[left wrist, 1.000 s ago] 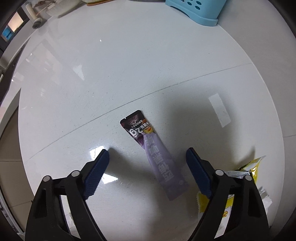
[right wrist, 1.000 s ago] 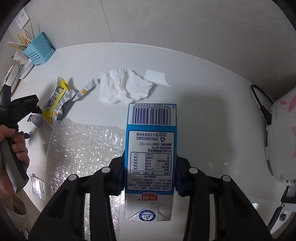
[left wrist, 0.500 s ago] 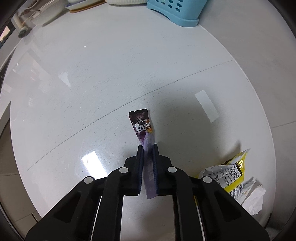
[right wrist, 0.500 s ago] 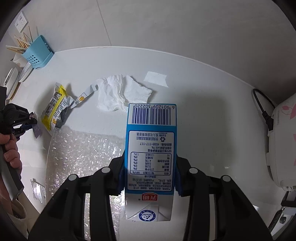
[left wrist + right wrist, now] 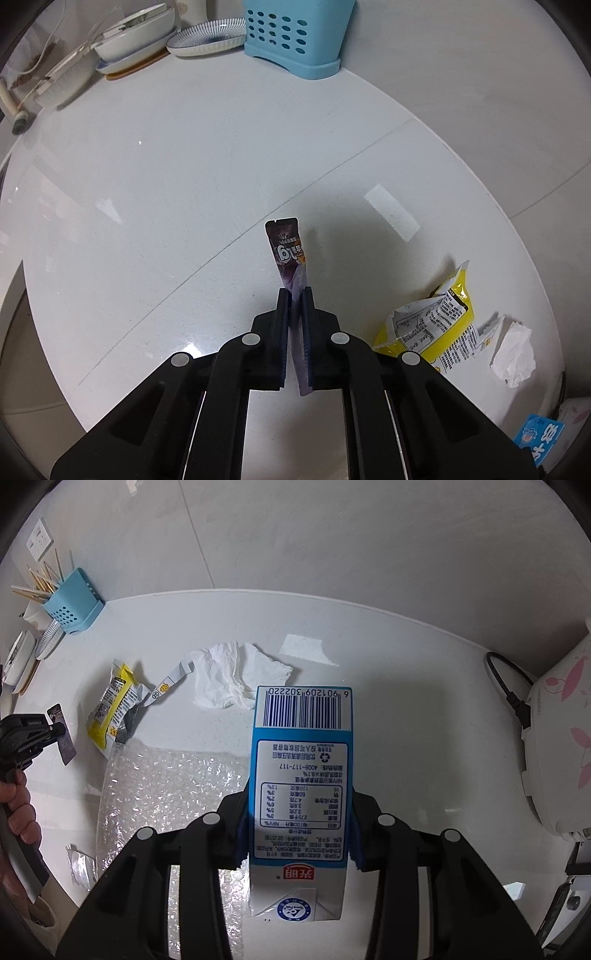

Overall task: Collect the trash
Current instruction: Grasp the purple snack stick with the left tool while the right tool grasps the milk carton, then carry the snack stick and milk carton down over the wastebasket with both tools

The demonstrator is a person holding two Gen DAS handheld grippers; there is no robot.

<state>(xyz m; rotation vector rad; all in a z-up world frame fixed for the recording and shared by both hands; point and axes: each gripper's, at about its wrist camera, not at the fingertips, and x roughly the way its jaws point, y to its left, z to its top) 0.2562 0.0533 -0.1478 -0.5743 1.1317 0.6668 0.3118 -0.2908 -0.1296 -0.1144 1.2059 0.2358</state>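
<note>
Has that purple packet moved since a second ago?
Yes. The purple packet, then flat on the countertop, is now pinched in the left gripper and raised off it, judged against the countertop seam.

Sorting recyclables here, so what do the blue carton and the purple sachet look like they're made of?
Blue milk carton: coated paperboard, probably; crisp folded edges, printed matte faces, a recycling mark. Purple sachet: thin glossy plastic or foil film, seemingly; it stands flat from the left claw, notched at the end.

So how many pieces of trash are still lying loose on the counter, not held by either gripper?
5: yellow snack wrapper, torn strip beside it, crumpled tissue, bubble wrap, small foil scrap at the edge. More may be hidden behind the milk carton.
</note>
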